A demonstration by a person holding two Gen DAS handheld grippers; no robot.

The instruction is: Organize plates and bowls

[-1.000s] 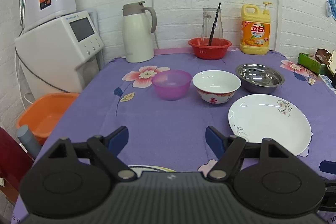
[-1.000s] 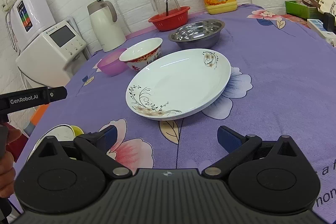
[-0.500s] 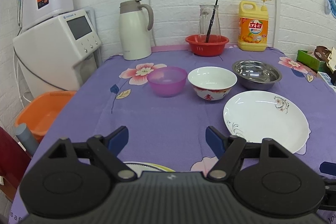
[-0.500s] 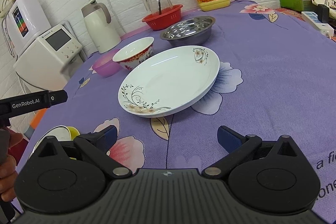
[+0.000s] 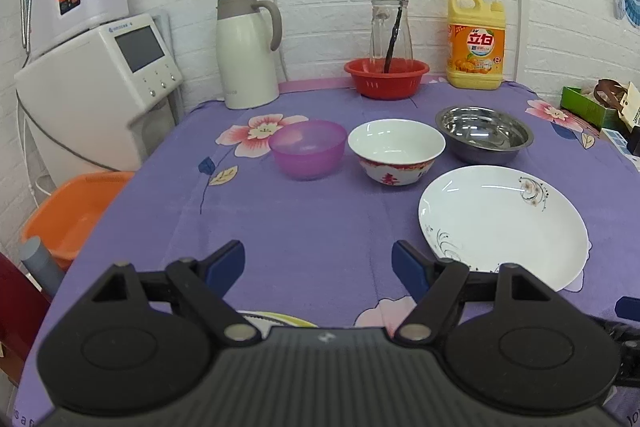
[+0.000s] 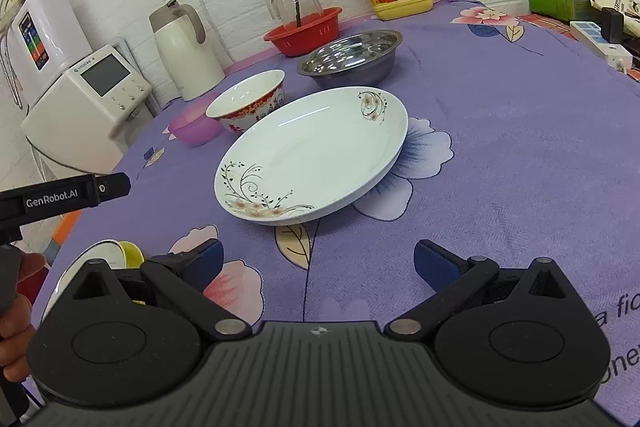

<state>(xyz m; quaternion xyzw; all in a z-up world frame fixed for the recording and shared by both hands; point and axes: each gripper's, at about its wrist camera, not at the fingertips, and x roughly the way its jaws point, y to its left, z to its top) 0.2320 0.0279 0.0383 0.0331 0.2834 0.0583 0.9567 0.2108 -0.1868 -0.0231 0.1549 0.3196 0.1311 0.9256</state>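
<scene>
Plate: white, shallow, floral sprigs, possibly gilt, on rim.

We see bright, even light, both views sharp. Glare streaks on white plate and steel bowl. Soft shadows. Fisheye bending, dark corners at 11 and 1 o'clock.

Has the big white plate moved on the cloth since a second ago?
No. In the right wrist view the white plate still covers the same blue flower print; only the camera shifted.
</scene>
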